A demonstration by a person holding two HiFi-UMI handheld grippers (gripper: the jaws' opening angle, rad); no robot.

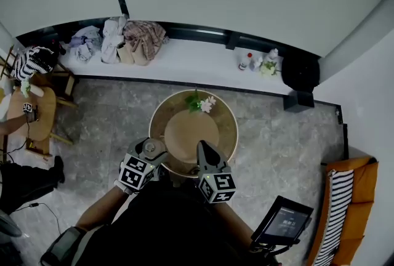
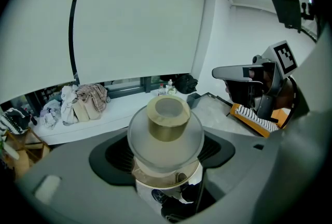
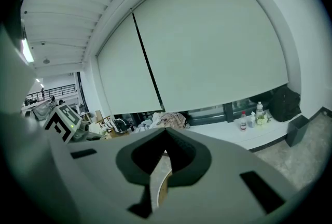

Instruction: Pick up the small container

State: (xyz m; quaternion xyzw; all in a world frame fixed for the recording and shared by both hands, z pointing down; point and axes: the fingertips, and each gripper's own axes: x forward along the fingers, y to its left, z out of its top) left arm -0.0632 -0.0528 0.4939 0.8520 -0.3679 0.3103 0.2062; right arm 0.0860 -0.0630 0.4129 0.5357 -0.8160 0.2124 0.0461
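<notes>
Your left tongs (image 2: 165, 151) are clamped on the container (image 2: 166, 124), which you hold between the pads at the near edge of the table (image 1: 226, 130). The pick-up looks all but done (I can't tell whether it has cleared the tabletop). Your right tongs (image 3: 165, 135) are pinched together on nothing, just beside, over the same rim.

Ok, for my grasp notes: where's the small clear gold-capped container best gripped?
Grip the small clear round container by its wide body, below the gold cylindrical cap, a pad on each side, coming in level. The left tool is shut on it that way, upright; the cap looks narrower.
</notes>
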